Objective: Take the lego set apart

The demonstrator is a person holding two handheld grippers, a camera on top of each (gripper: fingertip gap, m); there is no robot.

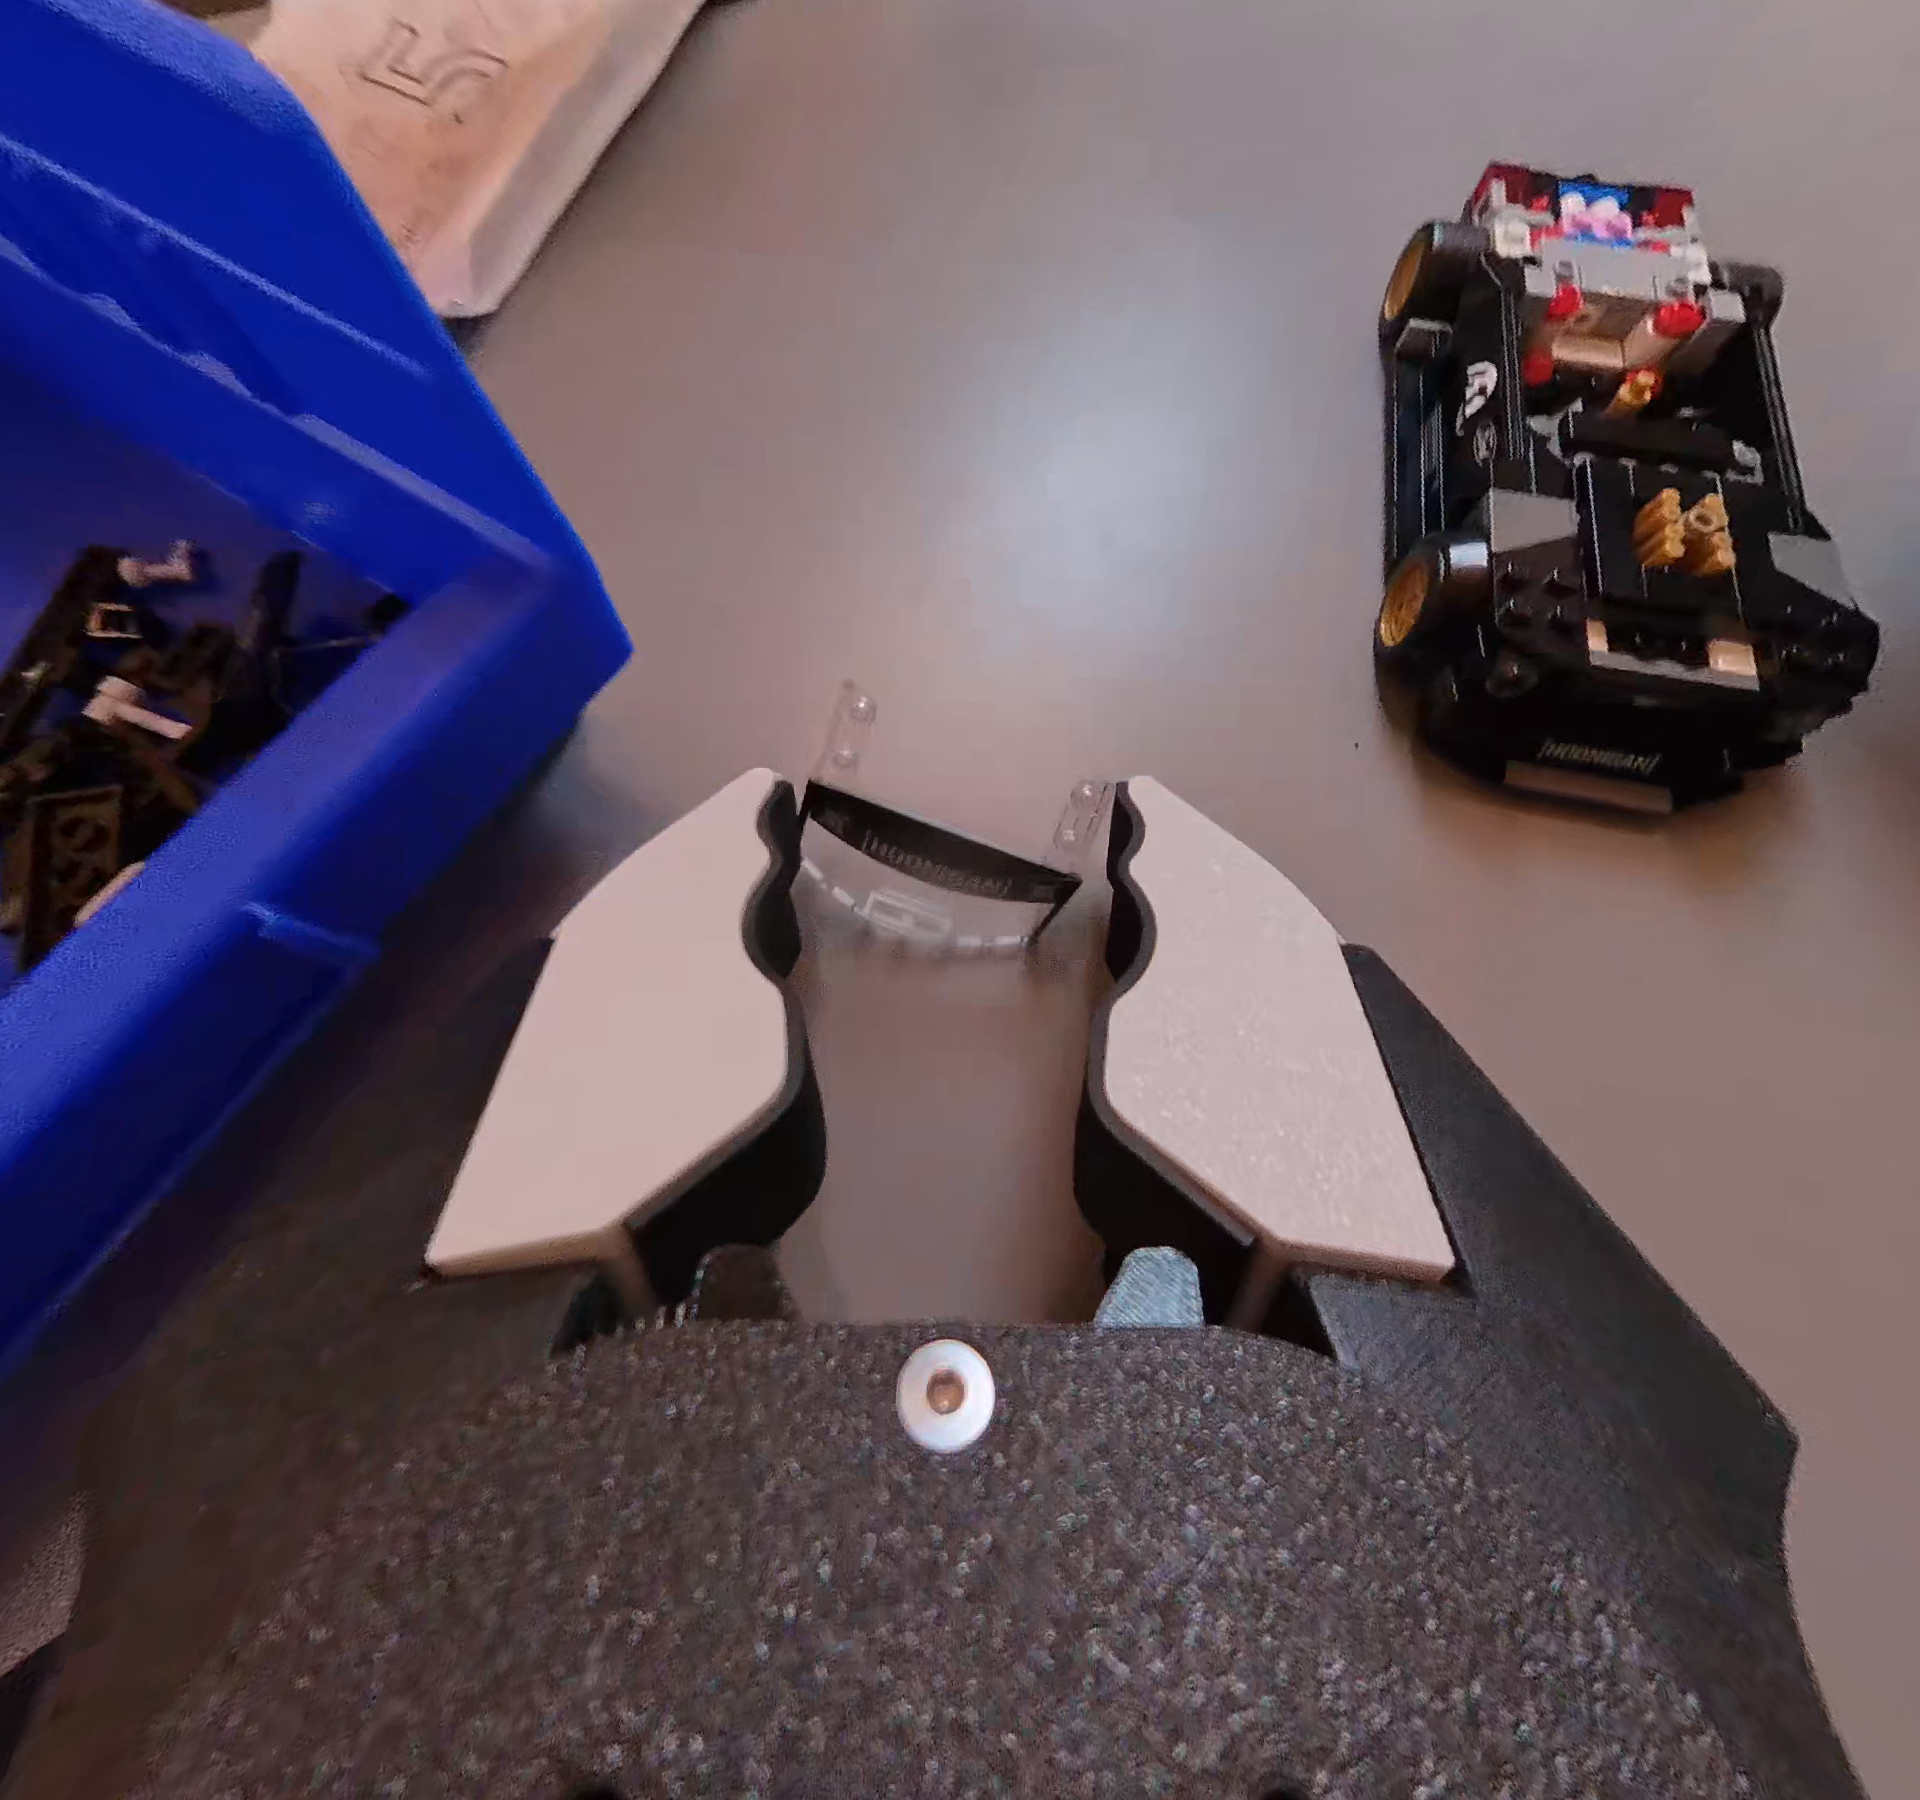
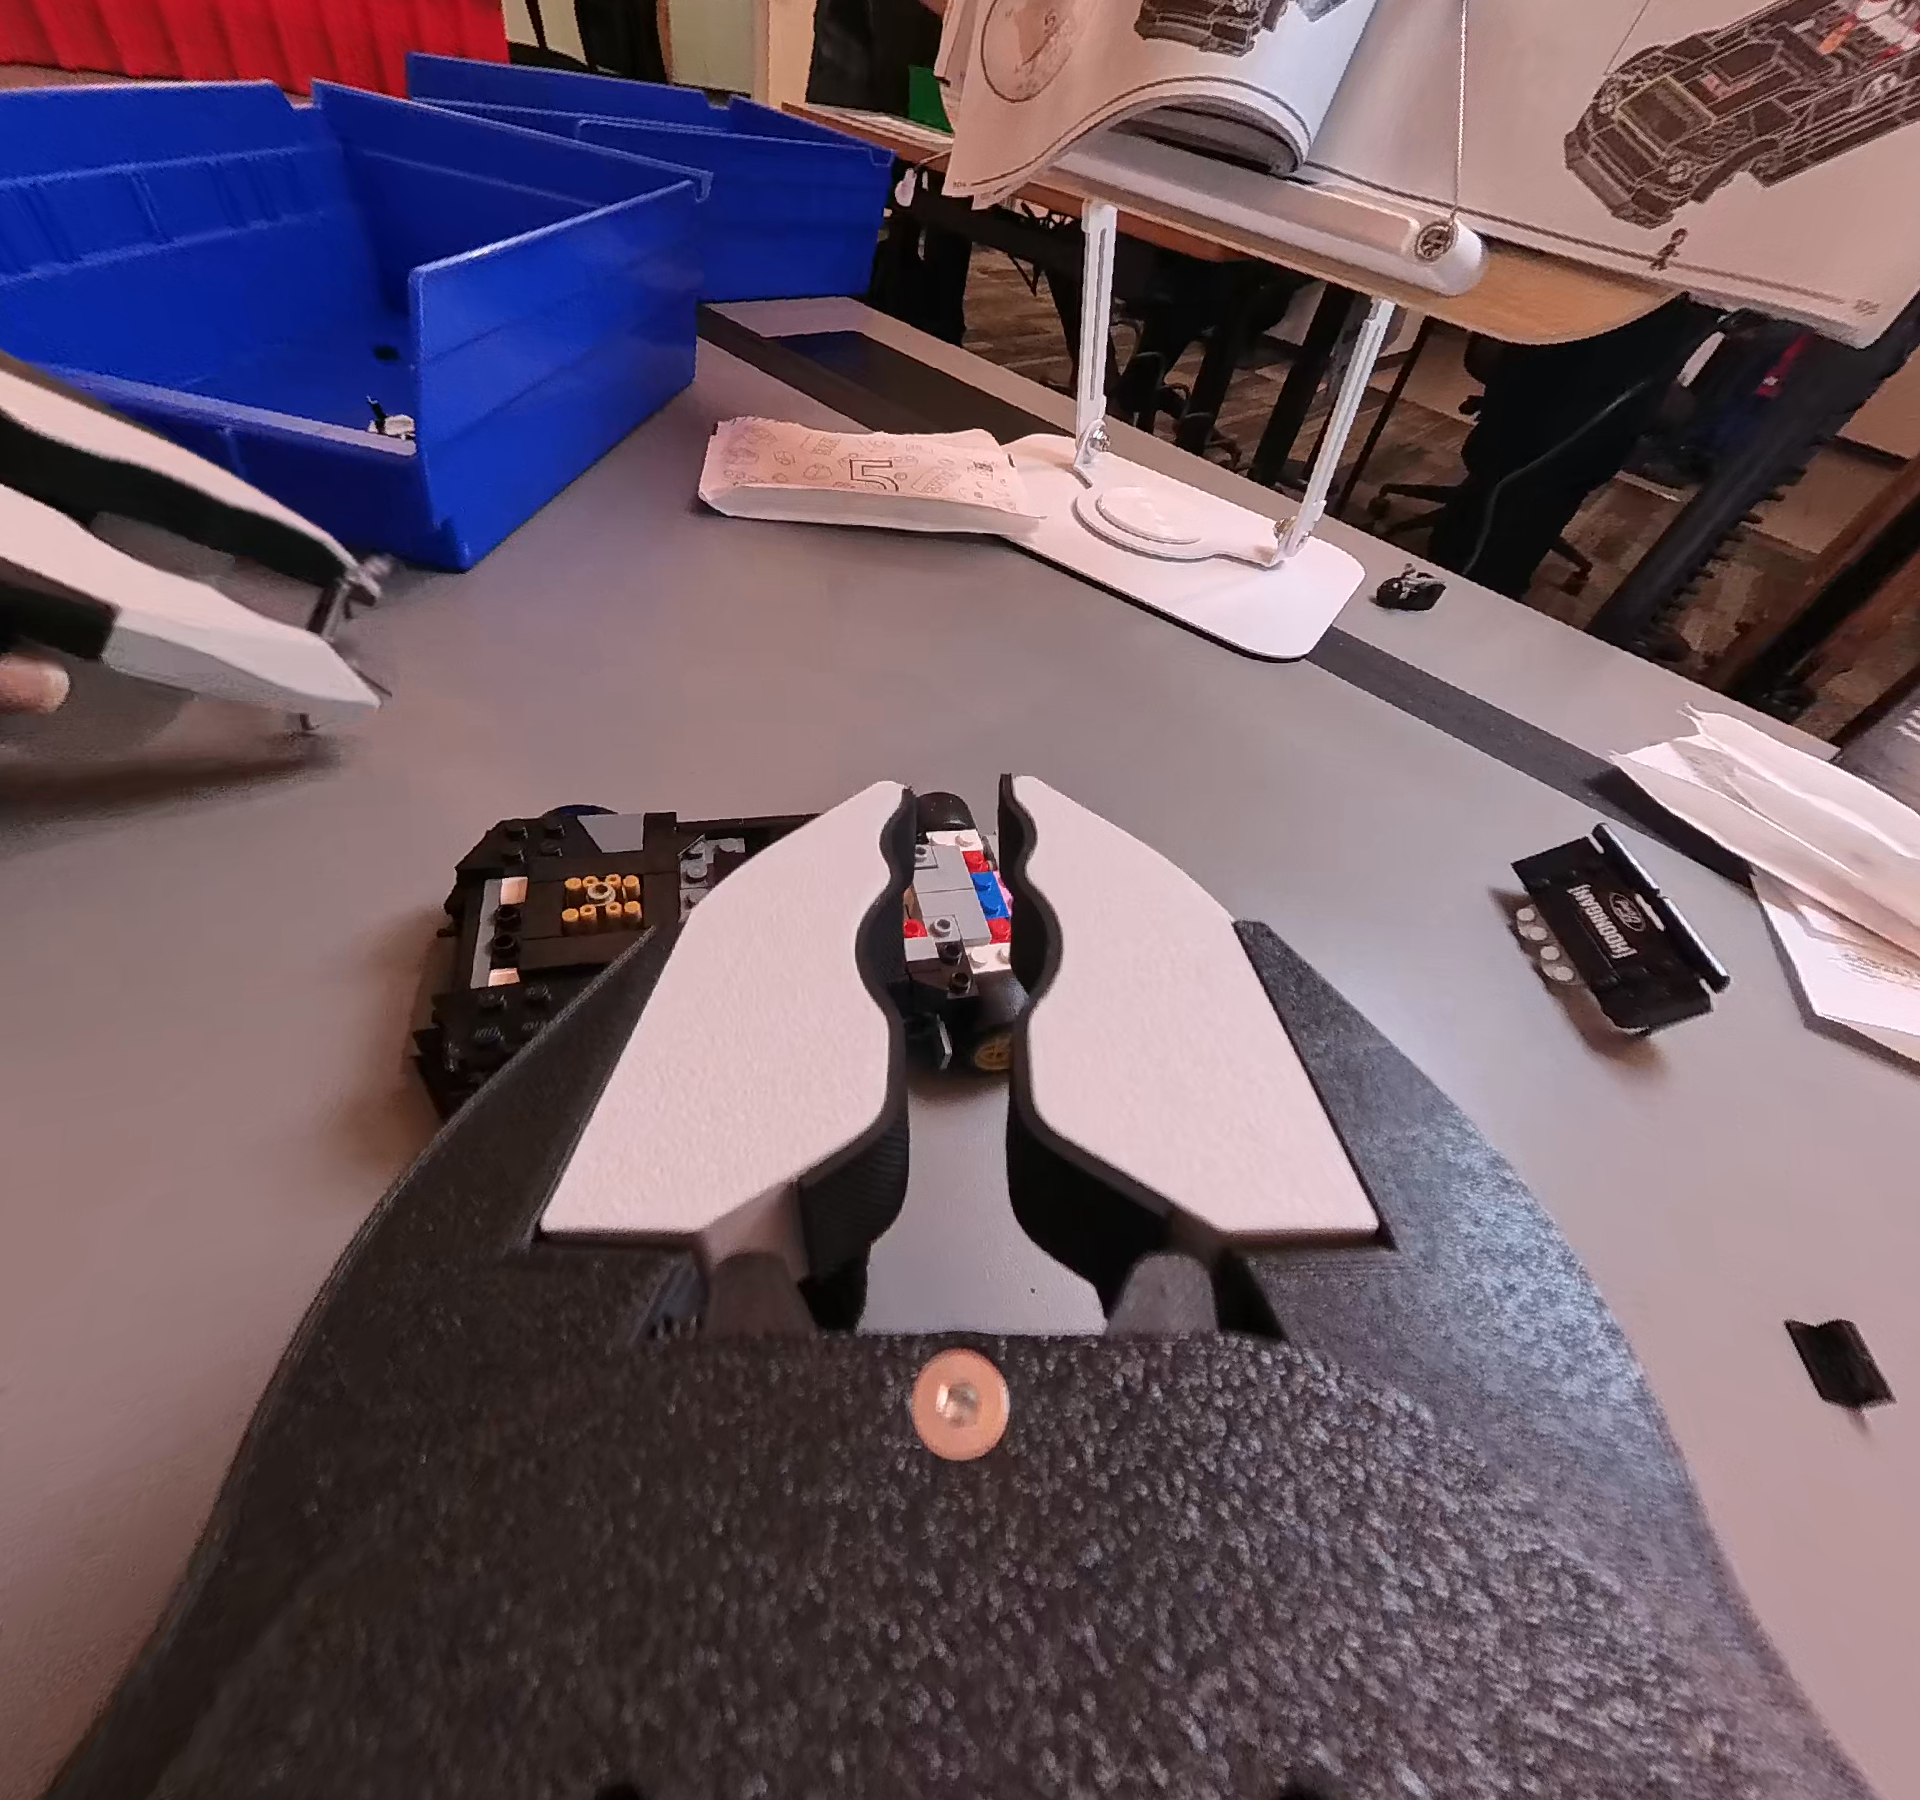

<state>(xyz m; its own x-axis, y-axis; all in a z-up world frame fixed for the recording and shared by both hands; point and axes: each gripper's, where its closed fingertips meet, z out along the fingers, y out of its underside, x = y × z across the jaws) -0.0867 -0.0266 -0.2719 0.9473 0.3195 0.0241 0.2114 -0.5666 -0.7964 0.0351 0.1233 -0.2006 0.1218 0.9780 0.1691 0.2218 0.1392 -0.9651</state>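
Observation:
The black lego car (image 1: 1621, 503) stands on the grey table, roof off, with gold studs on the hood and coloured bricks at the rear. My left gripper (image 1: 940, 815) is shut on a clear windshield piece (image 1: 935, 903) with a black sticker strip, held just right of the blue bin (image 1: 260, 420). In the right wrist view my left gripper (image 2: 348, 644) is at the left edge. My right gripper (image 2: 956, 789) hovers close over the car's rear (image 2: 956, 909), with its jaws a narrow gap apart and nothing held between them.
The blue bin holds several loose black pieces (image 1: 114, 711). More blue bins (image 2: 416, 296) stand behind it. A white paper bag (image 2: 862, 483), a white book stand (image 2: 1195, 545) with the instruction booklet (image 2: 1455, 36), a black stickered part (image 2: 1616, 929), a small black piece (image 2: 1839, 1361) and papers (image 2: 1818, 836) lie around.

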